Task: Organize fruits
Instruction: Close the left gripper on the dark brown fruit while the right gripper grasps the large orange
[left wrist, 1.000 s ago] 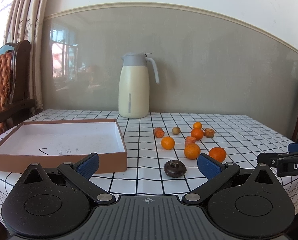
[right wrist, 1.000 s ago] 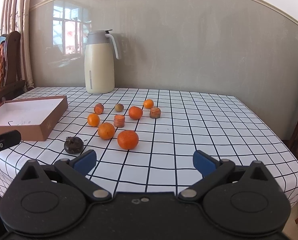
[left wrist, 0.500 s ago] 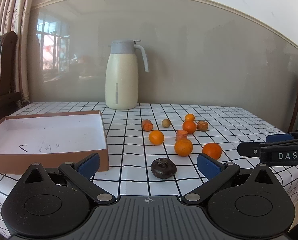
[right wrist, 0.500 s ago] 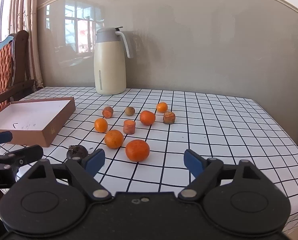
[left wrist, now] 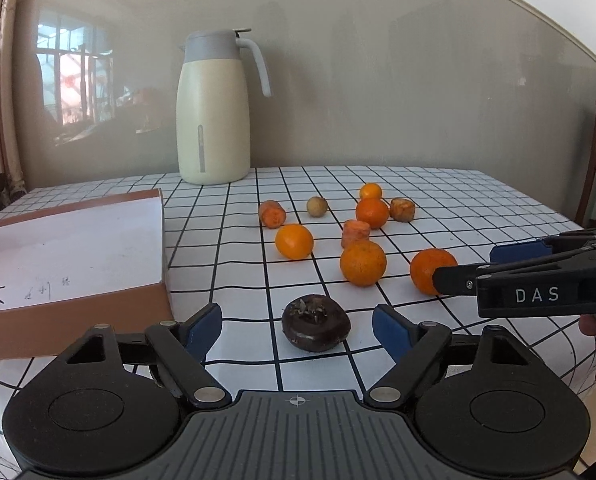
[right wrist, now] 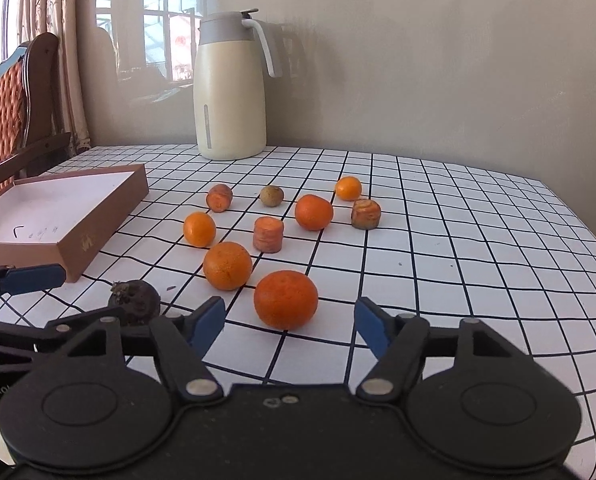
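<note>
A table under a white, black-gridded tablecloth (left wrist: 438, 200) stands against a grey wall. Our left gripper (left wrist: 298, 326) has just been closing; its blue pads still stand apart on either side of a dark, wrinkled fruit (left wrist: 316, 322), without touching it. Our right gripper (right wrist: 285, 322) has likewise been narrowing, apart around the nearest orange (right wrist: 285, 299). Beyond lie more oranges, carrot pieces (right wrist: 268, 234) and a cream thermos jug (right wrist: 229, 88). An empty cardboard box (right wrist: 97, 236) sits on the left.
</note>
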{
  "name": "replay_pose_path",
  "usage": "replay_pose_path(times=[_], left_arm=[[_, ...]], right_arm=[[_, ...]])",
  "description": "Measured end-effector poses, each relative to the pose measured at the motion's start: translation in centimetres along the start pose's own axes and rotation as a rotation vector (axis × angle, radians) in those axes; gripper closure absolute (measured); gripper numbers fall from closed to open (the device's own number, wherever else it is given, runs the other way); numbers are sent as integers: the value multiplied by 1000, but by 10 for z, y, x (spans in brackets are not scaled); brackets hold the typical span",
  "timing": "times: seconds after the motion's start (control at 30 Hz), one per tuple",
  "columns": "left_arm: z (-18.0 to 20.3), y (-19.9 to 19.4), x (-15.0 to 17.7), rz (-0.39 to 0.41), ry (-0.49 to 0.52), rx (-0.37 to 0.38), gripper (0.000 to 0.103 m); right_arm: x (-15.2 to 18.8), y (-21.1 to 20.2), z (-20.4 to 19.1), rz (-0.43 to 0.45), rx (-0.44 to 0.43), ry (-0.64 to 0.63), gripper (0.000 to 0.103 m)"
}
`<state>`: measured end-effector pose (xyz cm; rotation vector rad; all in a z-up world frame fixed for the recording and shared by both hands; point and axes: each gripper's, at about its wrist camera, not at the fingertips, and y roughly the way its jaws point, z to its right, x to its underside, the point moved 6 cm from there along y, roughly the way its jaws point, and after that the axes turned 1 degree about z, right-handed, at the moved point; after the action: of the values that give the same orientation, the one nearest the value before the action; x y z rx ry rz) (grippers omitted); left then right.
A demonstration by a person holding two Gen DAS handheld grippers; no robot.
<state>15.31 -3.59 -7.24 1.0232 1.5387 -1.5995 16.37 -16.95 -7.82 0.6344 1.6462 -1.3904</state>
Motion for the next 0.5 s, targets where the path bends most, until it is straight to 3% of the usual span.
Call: replay_pose_path(times=[0.1, 0.27, 0.4, 0.43, 0.5], left_arm=[[0, 14, 4, -50, 2, -16, 30], [-1, 25, 3, -60, -18, -5, 30], [1, 33, 3, -72, -29, 19, 30], [3, 35, 3, -79, -30, 30, 33], [7, 36, 4, -79, -16, 39, 52]], right_arm=[[-2, 12, 2, -19, -12, 5, 45], [-4, 26, -4, -41, -31, -11, 49], [-3, 33, -9, -65, -26, -19, 62], [-2, 33, -9, -68, -19, -24, 69], [-2, 34, -8, -71, -19, -20, 70]])
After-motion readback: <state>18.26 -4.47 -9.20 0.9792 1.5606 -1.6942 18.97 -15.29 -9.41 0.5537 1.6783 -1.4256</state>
